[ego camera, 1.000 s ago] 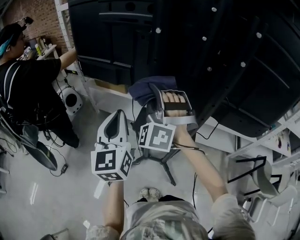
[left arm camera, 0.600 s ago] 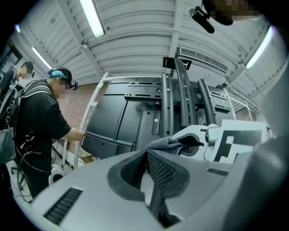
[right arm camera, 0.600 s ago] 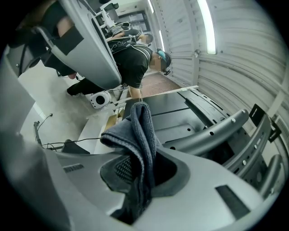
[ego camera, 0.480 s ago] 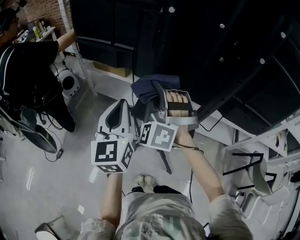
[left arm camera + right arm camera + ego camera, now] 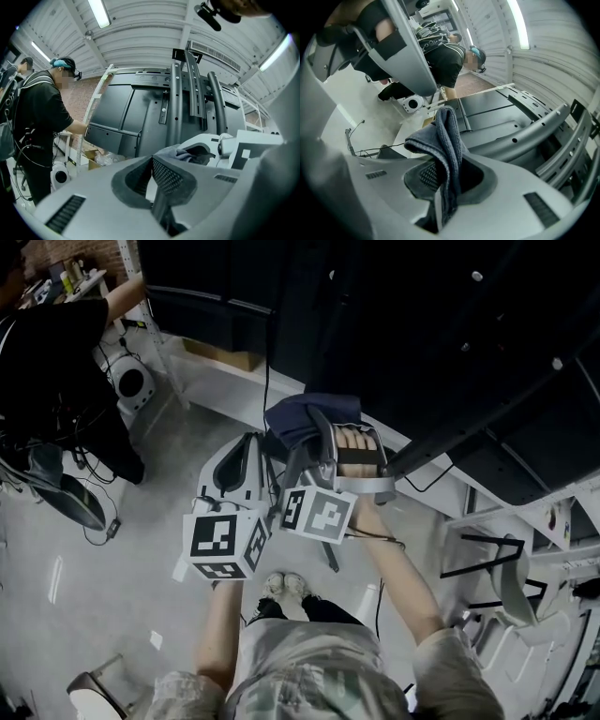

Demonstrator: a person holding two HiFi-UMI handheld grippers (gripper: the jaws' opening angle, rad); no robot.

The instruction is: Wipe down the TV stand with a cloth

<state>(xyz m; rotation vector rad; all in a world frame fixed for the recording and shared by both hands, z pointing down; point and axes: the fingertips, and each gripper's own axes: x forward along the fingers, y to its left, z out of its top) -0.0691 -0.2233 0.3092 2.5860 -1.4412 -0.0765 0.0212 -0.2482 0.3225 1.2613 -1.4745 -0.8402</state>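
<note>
A dark blue-grey cloth [image 5: 305, 418] hangs bunched from my right gripper [image 5: 314, 442], whose jaws are shut on it; in the right gripper view the cloth [image 5: 446, 136] drapes over the right gripper [image 5: 440, 185]. My left gripper [image 5: 239, 460] is just to its left, shut with nothing in it. In the left gripper view the left gripper [image 5: 152, 166] has its pads together, with the cloth [image 5: 185, 152] beyond it. The TV stand's black metal bars [image 5: 450, 427] and upright tubes [image 5: 176, 103] carry a large dark screen back, straight ahead of both grippers. Its white base [image 5: 220, 381] lies below.
A person in black [image 5: 47, 362] stands at the far left by a white shelf frame. A round white device [image 5: 131, 385] and a cardboard box [image 5: 225, 357] sit on the floor near the base. Cables trail across the grey floor. White frames [image 5: 511, 582] stand at right.
Both grippers stay side by side, the cloth still held in the right one. The head view has drifted, so the person at left and the stand's base sit higher in the picture.
</note>
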